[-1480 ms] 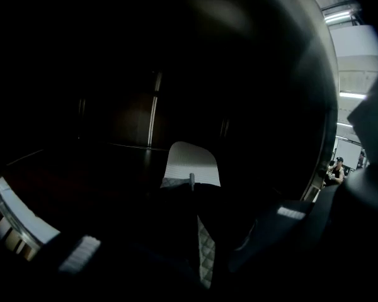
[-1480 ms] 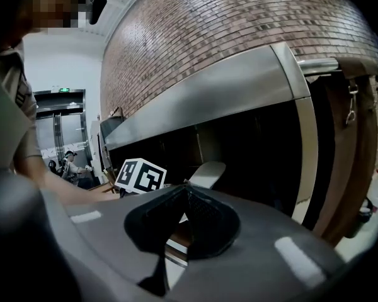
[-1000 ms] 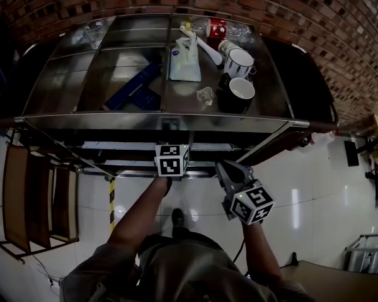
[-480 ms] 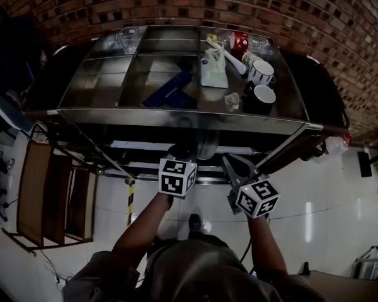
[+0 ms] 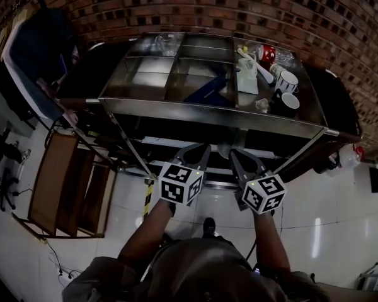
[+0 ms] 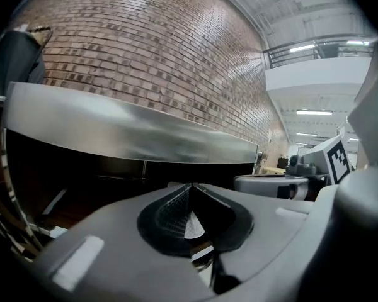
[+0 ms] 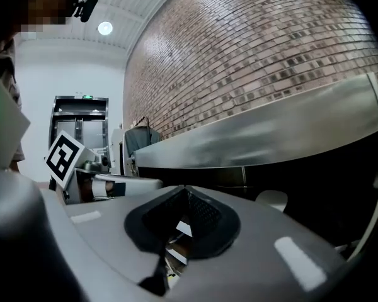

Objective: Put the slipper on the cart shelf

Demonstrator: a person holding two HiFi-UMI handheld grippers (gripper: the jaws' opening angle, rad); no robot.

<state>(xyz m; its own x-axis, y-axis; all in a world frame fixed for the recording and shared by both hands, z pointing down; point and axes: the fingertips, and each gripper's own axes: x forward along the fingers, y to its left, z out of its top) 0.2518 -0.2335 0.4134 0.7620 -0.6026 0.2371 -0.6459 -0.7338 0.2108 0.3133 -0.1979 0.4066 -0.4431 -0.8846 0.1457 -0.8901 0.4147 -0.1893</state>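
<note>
Both the left gripper (image 5: 203, 148) and the right gripper (image 5: 234, 153), each closed tight on nothing, are pulling back from the cart (image 5: 208, 109), so the slipper, which no view is showing clearly, is probably lying already on its lower shelf (image 5: 170, 143).

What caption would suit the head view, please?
Left gripper and right gripper, both shut, before a steel cart and brick wall.

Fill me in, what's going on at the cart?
A person stands at a steel cart by a brick wall, with a gripper in each hand. The left gripper and right gripper are both shut and empty, held side by side near the cart's front edge. A blue item, possibly the slipper, lies on the top shelf, with mugs further right.
</note>
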